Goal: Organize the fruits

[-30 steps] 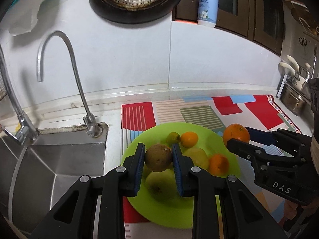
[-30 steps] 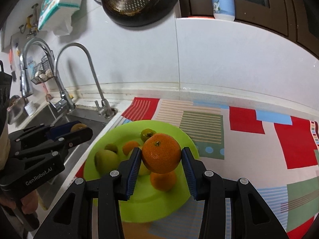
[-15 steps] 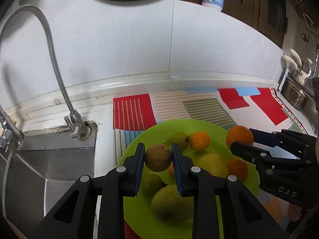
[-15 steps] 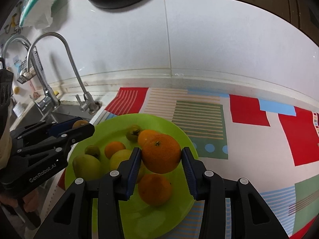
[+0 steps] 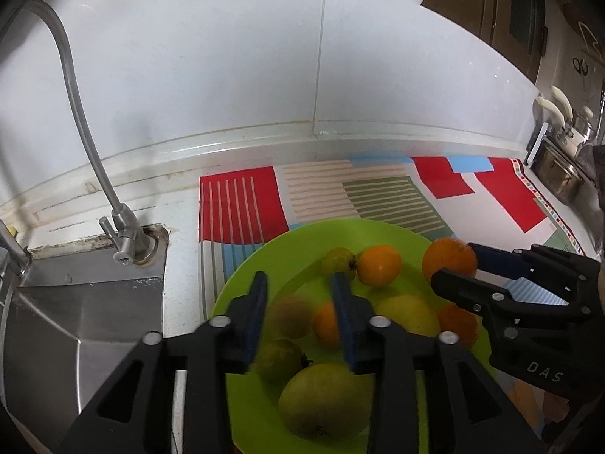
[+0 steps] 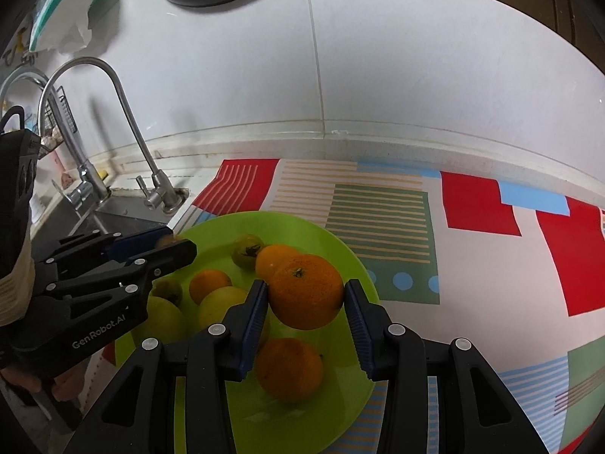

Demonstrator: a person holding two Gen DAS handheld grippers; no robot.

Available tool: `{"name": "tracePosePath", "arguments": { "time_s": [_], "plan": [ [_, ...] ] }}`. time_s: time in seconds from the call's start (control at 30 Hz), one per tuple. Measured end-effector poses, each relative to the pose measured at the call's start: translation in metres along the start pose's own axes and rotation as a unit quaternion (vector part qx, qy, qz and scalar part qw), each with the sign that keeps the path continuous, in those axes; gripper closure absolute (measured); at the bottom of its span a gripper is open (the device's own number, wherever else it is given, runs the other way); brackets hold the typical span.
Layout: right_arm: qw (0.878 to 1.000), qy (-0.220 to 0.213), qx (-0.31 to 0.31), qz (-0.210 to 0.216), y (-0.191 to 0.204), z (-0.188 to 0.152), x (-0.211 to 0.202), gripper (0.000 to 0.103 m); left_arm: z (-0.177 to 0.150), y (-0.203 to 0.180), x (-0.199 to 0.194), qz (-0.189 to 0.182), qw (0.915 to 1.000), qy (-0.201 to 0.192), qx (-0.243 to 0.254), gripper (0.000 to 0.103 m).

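A lime green plate [image 5: 249, 276] [image 6: 340, 249] on the patterned mat holds several fruits: oranges, small green fruits, a yellow one and a large green pear [image 5: 325, 401]. My left gripper [image 5: 300, 302] is open above the plate; a blurred brown fruit [image 5: 290, 316] is below its jaws, over the plate. My right gripper [image 6: 305, 304] is shut on a large orange [image 6: 305, 290] and holds it over the plate's right side. The right gripper and its orange [image 5: 450, 261] also show in the left wrist view. The left gripper [image 6: 170, 249] shows in the right wrist view.
A steel sink [image 5: 75, 310] with a curved faucet [image 5: 75, 87] lies left of the plate. The colourful mat [image 6: 472, 227] stretches right. A white tiled wall stands behind. A metal pot [image 5: 559, 174] sits at the far right.
My left gripper has opened and let go of the brown fruit, which drops toward the plate. Both grippers have moved lower and closer over the plate. The right still holds its orange.
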State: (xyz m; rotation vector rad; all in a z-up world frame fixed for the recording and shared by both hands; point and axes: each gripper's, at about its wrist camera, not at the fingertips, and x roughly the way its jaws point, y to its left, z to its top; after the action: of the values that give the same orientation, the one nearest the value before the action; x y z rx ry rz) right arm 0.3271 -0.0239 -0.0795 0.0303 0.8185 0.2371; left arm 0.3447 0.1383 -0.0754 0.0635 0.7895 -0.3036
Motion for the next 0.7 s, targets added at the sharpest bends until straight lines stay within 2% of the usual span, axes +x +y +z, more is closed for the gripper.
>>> {"name": "tracePosePath", "arguments": {
  "time_s": [0.2,0.5,0.7],
  "plan": [
    [1.0,-0.014,0.002,-0.01,-0.001,0.002,-0.01,0.054,0.0,-0.002,-0.013,0.004,1.0,-0.007,0.002,0.062],
    [0.998,-0.053,0.003,-0.035,0.0,-0.003,-0.046,0.035,-0.009,-0.012,-0.055,0.019,0.9993,-0.031,-0.004,0.049],
    [0.996,-0.08,0.003,-0.044,0.004,-0.016,-0.081,0.025,-0.02,-0.027,-0.09,0.041,0.9978,-0.051,-0.007,0.034]
  ]
}}
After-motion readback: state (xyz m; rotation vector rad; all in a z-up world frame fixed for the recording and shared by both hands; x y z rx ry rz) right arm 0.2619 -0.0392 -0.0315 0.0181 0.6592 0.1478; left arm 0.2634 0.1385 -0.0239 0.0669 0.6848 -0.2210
